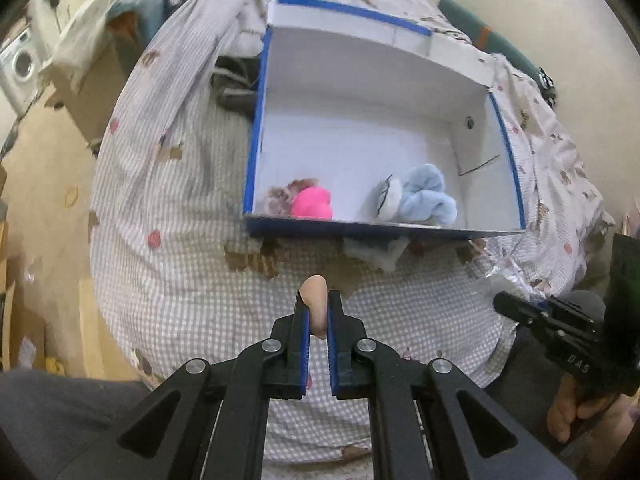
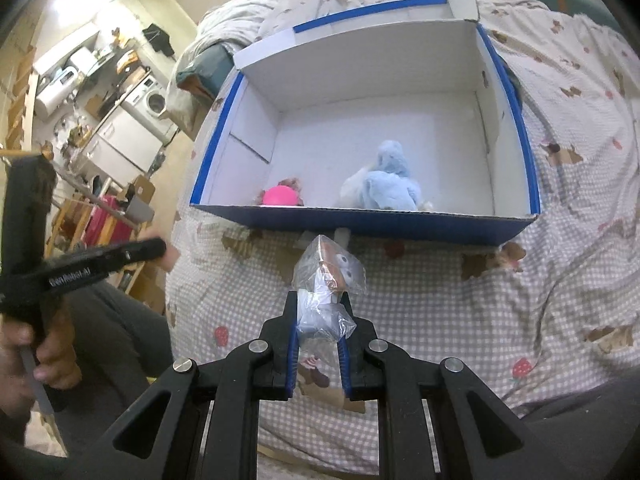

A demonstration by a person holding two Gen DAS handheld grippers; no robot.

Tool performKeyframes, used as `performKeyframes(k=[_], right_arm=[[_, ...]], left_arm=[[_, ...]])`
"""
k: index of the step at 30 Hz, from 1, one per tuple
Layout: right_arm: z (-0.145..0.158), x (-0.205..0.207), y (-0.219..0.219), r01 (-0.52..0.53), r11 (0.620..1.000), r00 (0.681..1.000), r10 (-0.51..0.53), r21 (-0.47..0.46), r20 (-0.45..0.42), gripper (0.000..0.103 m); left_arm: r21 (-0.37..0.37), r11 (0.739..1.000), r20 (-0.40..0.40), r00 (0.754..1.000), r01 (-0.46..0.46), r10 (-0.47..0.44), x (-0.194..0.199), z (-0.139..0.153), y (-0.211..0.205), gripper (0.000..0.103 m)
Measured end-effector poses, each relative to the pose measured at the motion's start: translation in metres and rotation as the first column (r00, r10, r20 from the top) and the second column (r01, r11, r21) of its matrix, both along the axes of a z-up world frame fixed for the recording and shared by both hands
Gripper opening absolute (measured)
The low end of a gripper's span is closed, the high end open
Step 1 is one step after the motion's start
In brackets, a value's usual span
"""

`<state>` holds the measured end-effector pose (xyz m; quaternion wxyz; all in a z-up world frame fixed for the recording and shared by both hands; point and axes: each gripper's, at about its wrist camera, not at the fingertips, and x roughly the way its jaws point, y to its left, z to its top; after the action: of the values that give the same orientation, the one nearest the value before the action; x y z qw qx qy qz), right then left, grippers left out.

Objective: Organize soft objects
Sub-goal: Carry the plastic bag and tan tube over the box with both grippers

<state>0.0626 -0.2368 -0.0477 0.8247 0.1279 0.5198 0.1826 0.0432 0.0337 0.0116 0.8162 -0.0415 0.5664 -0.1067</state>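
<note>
An open box (image 1: 256, 128) with blue edges and a white inside lies on the checked bedspread; it also shows in the right wrist view (image 2: 360, 222). Inside lie a pink soft toy (image 1: 312, 202) (image 2: 280, 196) and a light blue plush (image 1: 428, 196) (image 2: 390, 184). My left gripper (image 1: 318, 300) is shut on a small peach soft piece (image 1: 316, 292), in front of the box. My right gripper (image 2: 319, 300) is shut on a small toy in a clear plastic bag (image 2: 330, 276), also in front of the box. Each gripper shows in the other's view (image 1: 548, 316) (image 2: 96, 260).
A pale blue cloth (image 1: 376, 252) lies against the box's near wall. Crumpled bedding (image 1: 192, 32) and a dark item (image 1: 236, 84) lie left of the box. A washing machine (image 2: 154, 102) and shelves stand far left. A green cushion (image 1: 488, 40) lies at the wall.
</note>
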Motion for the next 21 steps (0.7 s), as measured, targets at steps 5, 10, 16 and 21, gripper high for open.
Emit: performKeyframes(k=[5,10,16,21], right_arm=[[-0.001,0.0,0.003,-0.012,0.999,1.0,0.012,-0.032,-0.003,0.018],[0.0,-0.006,0.007,-0.033,0.999,0.999,0.033,-0.017,-0.012,0.018],[-0.008,-0.019,-0.002,0.063,0.995,0.997,-0.06,0.08,-0.041,0.018],[-0.001,-0.023,0.007,0.043,0.999,0.999,-0.043,0.03,0.003,0.018]], left_arm=[[-0.017,0.997,-0.024,0.997,-0.069,0.069,-0.013,-0.014,0.011,0.007],[-0.018,0.991,-0.056,0.989,-0.135,0.134,-0.02,-0.002,0.03,0.007],[0.048,0.993,-0.02,0.994,-0.11,0.111,-0.003,0.027,0.022,0.007],[0.111,0.991,-0.011,0.997,-0.072,0.073,0.007,0.032,0.008,0.007]])
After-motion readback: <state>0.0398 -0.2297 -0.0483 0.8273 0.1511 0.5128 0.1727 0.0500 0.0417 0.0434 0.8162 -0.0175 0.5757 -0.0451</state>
